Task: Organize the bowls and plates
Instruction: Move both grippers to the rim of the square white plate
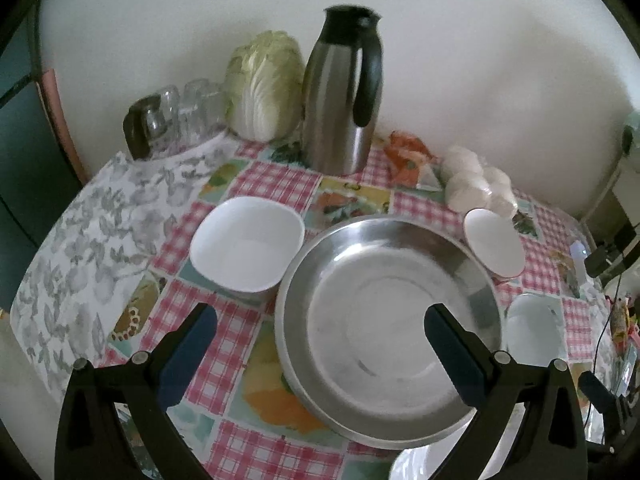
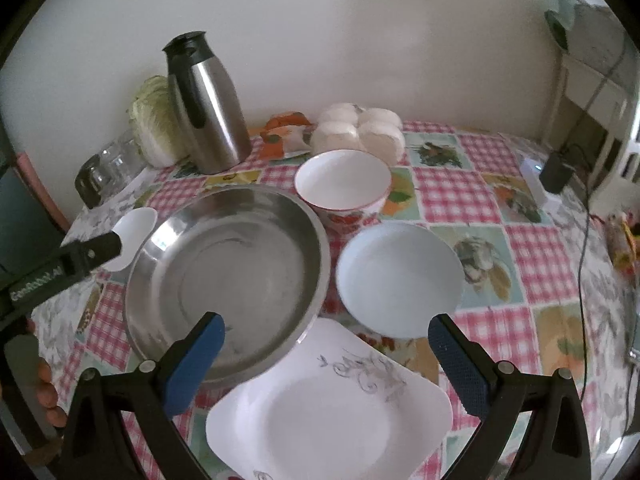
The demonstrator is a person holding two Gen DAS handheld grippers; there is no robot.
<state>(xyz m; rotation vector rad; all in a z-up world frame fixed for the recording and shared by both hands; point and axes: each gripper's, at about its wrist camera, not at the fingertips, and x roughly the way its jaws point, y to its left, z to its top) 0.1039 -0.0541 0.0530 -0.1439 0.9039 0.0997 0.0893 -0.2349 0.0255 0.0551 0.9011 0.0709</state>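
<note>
A wide steel basin [image 1: 390,324] [image 2: 228,276] sits mid-table. Left of it stands a square white bowl [image 1: 247,242] [image 2: 134,236]. Behind the basin's right side is a red-patterned white bowl [image 1: 494,246] [image 2: 343,184], and nearer lies a pale blue bowl [image 1: 534,328] [image 2: 400,278]. A square white plate with grey scrollwork [image 2: 332,408] lies closest to me. My left gripper [image 1: 320,340] hovers open above the basin's near left rim, nothing between its fingers. My right gripper [image 2: 326,350] is open above the plate. The left gripper's finger [image 2: 88,254] shows over the square bowl in the right wrist view.
Along the wall stand a steel thermos jug [image 1: 340,92] [image 2: 208,108], a napa cabbage [image 1: 266,84] [image 2: 154,120], upturned glasses [image 1: 180,112], an orange packet [image 1: 408,156] and bagged white buns [image 1: 476,184] [image 2: 360,128]. A charger and cables [image 2: 556,172] lie at the right.
</note>
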